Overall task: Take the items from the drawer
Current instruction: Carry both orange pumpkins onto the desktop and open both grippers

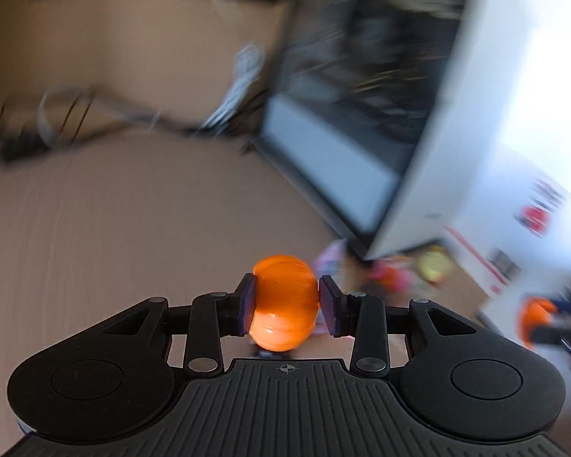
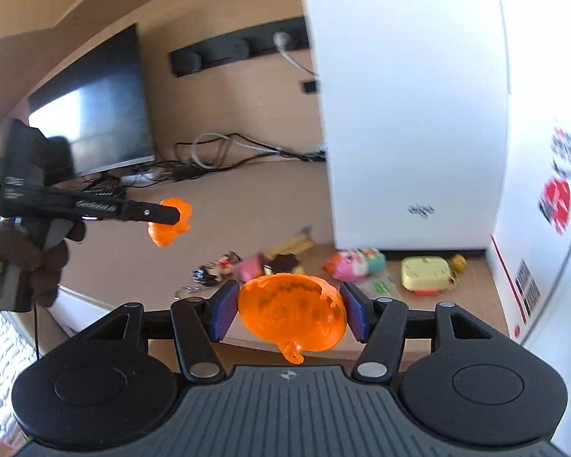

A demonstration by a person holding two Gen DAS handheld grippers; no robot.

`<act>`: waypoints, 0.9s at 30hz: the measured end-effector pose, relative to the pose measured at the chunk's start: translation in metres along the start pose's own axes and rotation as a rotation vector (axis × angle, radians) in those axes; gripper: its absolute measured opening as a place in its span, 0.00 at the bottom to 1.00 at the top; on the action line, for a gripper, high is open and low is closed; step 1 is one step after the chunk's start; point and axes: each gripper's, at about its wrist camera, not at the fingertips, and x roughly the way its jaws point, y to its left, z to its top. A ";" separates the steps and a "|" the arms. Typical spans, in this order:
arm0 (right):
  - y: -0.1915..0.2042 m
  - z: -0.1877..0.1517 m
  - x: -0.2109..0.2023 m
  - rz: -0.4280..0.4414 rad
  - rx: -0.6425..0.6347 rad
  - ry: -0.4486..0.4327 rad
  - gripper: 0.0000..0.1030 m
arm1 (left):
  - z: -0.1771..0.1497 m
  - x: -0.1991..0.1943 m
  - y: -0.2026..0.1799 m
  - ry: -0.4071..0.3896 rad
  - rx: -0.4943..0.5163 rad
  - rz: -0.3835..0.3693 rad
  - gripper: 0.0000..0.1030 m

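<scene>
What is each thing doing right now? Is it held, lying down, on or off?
Left claw: shut on the orange pumpkin piece, held in the air.
Right claw: shut on the orange pumpkin shell, hollow side showing.
Monitor: screen dark, standing upright.
Yellow case: lying flat on the desk, closed.
Pink toy: lying on the desk.

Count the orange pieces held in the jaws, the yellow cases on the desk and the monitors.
Orange pieces: 2, a ribbed piece in the left gripper and a clear shell in the right gripper
Yellow case: 1
Monitor: 1
Total: 4
</scene>
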 end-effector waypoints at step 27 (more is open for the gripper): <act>-0.024 0.016 0.098 -0.045 0.069 0.045 0.56 | -0.095 0.030 -0.044 0.104 0.075 -0.403 0.37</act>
